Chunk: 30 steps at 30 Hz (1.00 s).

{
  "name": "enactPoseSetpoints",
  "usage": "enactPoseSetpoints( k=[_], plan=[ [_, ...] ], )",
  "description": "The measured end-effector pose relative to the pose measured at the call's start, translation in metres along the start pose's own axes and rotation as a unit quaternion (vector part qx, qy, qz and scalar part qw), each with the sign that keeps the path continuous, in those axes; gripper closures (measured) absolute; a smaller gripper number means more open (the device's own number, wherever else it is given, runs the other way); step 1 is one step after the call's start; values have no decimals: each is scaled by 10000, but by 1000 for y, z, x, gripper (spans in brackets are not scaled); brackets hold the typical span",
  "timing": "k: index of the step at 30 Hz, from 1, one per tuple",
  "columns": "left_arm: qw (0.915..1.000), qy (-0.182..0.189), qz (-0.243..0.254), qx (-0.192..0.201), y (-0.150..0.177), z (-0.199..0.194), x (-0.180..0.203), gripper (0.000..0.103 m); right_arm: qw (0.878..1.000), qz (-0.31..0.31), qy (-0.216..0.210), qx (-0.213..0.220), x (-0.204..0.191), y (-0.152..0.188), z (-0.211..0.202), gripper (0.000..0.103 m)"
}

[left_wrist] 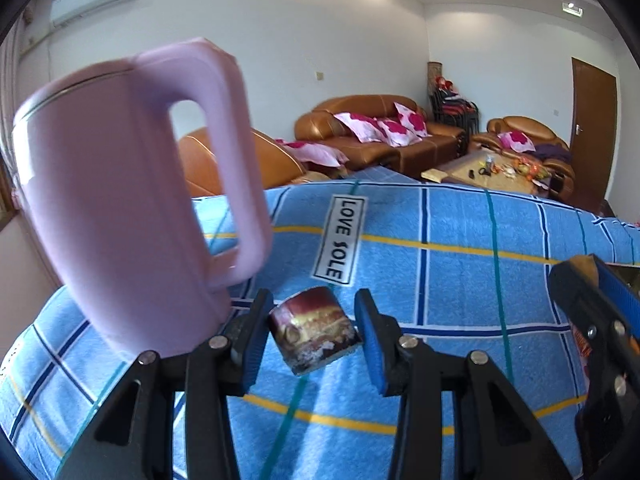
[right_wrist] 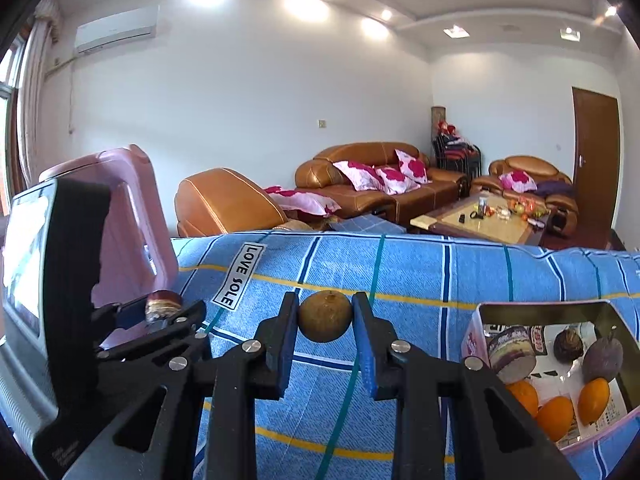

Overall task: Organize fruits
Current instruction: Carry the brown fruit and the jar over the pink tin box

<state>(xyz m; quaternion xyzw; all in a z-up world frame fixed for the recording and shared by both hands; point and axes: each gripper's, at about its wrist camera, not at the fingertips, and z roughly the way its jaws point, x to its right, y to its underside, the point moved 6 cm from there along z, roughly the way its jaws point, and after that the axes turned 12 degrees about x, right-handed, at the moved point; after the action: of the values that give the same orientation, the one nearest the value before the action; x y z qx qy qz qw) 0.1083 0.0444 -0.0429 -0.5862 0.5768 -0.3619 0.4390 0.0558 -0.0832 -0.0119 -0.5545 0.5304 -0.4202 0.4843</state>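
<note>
My right gripper [right_wrist: 325, 322] is shut on a small round brown fruit [right_wrist: 325, 317] and holds it above the blue checked cloth [right_wrist: 420, 280]. An open tin box [right_wrist: 548, 312] at the right holds orange fruits [right_wrist: 554, 416], dark purple fruits [right_wrist: 602, 358] and a small wrapped can [right_wrist: 512, 354]. My left gripper [left_wrist: 314, 338] has its jaws around a small can with a burger picture [left_wrist: 314, 330]; there are gaps on both sides. The left gripper also shows at the left of the right wrist view [right_wrist: 160, 312].
A pink jug with a handle [left_wrist: 120, 200] stands close at the left of the left gripper. A "LOVE SOLE" label [left_wrist: 340, 240] lies on the cloth. Brown sofas [right_wrist: 380, 184] and a coffee table [right_wrist: 480, 220] stand beyond the table's far edge.
</note>
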Motion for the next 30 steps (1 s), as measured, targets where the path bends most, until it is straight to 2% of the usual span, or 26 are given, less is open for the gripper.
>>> enactPoseSetpoints(
  k=[5,16,30],
  plan=[
    [9997,-12,-202,117,-5,-1,-4,59,9999,-168,-2,-9,-8,2,-2,74],
    [9992,101,-128,375,-1,-24,0,59,9996,-261,83,48,-8,1,-8,74],
    [9988,90,-229,417,4,-44,-2,59,9996,-258,143,23,-4,4,-22,74]
  ],
)
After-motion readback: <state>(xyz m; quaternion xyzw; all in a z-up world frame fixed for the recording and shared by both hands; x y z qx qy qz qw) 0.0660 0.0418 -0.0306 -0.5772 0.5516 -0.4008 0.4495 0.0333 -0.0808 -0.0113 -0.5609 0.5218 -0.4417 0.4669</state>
